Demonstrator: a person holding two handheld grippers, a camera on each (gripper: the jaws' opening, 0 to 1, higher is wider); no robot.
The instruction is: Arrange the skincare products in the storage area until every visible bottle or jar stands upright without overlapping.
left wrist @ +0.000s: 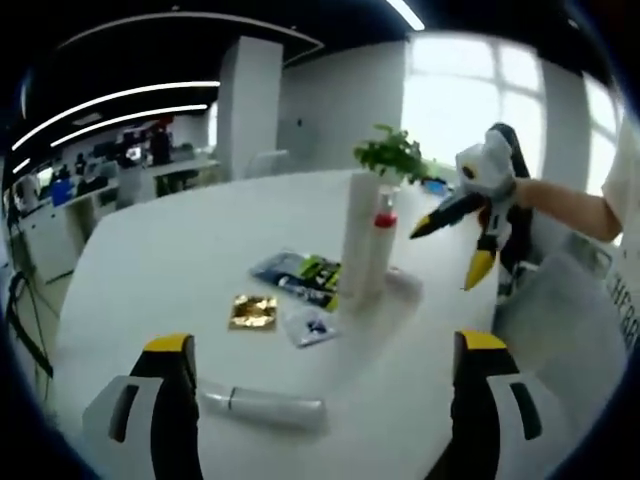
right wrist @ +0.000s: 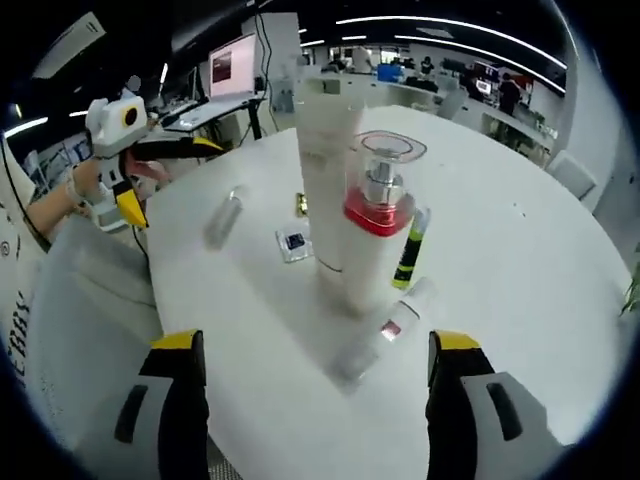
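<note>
You held the left gripper (left wrist: 325, 385) low over the white table (left wrist: 170, 260), its two yellow-tipped jaws spread wide with nothing between them, and a white tube (left wrist: 265, 405) lay on its side on the table just ahead of the left jaw. In the right gripper view that same gripper (right wrist: 165, 175) came in from the left, carried by your hand (right wrist: 85, 185) above the table edge with your forearm running off toward the frame edge, and its jaws stood apart there too. You kept the right gripper (right wrist: 315, 400) near the table as well, jaws wide and empty, facing the two upright products: a tall white bottle (right wrist: 325, 170) and, touching or just in front of it, a pump bottle with a red collar (right wrist: 375, 230) under a clear cap. In the left gripper view the right gripper (left wrist: 455, 245) hung just to the right of those bottles, tilted downward, jaws parted, your bare forearm (left wrist: 565, 205) reaching in from the right edge. A green-and-black tube (right wrist: 410, 250) lay flat beside the pump bottle, and a small white tube (right wrist: 385, 335) lay nearer the right gripper. A gold sachet (left wrist: 253, 312) and a small clear packet (left wrist: 310, 325) lay flat near the bottles' base, and a potted plant (left wrist: 392, 155) stood behind them.
</note>
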